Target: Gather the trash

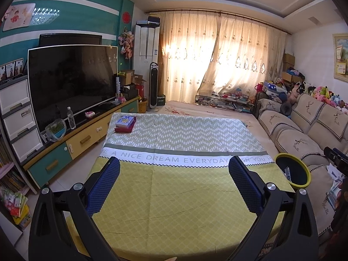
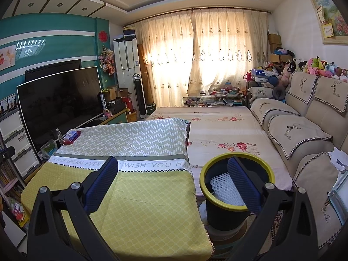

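Note:
A black bin with a yellow-green rim (image 2: 237,215) stands on the floor just right of the cloth-covered table (image 2: 139,206). White foam netting (image 2: 226,188) lies inside it. My right gripper (image 2: 174,165) hovers open over the table's right edge, its right finger in front of the bin's mouth, nothing between the fingers. In the left wrist view the bin (image 1: 292,170) shows at the table's right side with a bit of white trash inside. My left gripper (image 1: 174,163) is open above the yellow part of the table (image 1: 174,195), holding nothing.
A stack of small boxes (image 1: 125,124) sits at the table's far left corner. A TV cabinet (image 1: 71,143) with a bottle (image 1: 71,117) and a plastic bag (image 1: 55,130) runs along the left. A sofa (image 2: 304,134) and a flowered mattress (image 2: 217,130) lie to the right.

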Tool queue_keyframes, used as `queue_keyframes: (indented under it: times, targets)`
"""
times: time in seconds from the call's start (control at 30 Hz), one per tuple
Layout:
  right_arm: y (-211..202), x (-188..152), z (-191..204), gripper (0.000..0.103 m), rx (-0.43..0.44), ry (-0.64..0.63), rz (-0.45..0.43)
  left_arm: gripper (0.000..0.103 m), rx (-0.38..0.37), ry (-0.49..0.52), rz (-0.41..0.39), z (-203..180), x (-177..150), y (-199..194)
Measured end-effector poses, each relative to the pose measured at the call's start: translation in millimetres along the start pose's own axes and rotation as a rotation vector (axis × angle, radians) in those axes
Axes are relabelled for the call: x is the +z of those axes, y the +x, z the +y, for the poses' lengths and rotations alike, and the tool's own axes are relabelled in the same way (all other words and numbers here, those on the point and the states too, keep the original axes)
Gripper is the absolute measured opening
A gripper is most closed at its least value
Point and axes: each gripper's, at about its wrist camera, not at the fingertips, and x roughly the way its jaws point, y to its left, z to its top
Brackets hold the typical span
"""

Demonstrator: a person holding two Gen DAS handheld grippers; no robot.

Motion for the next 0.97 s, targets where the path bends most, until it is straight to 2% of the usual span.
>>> queue_keyframes:
  times: [0.3, 0.43, 0.63, 0.8, 0.97]
  targets:
    - [1.7, -1.8, 0.1, 0.096, -0.001, 0.002, 0.002, 0.098, -0.011, -0.003, 0.018, -0.9, -0.5, 7.5]
    - [1.7, -1.7, 0.2, 0.096, -0.001, 0.003, 0.004, 0.098, -0.067, -0.017, -0.003, -0.5, 0.7, 7.6]
    - [10.1, -7.2, 0.5, 0.096, 0.002, 0.003, 0.018, 0.098, -0.117, -0.023, 0.023, -3.4, 2.5, 17.3]
    - [29.7, -0.1, 7.6, 0.096, 0.018, -0.019, 0.042, 0.098, -0.053, 0.017, 0.079, -3.5, 8.2, 49.9]
    - [78.3, 20.2, 28.8, 0.096, 0.069, -0.048, 0.078, 0.098, -0.037, 0.014, 0.174, 12.4, 24.4, 122.2]
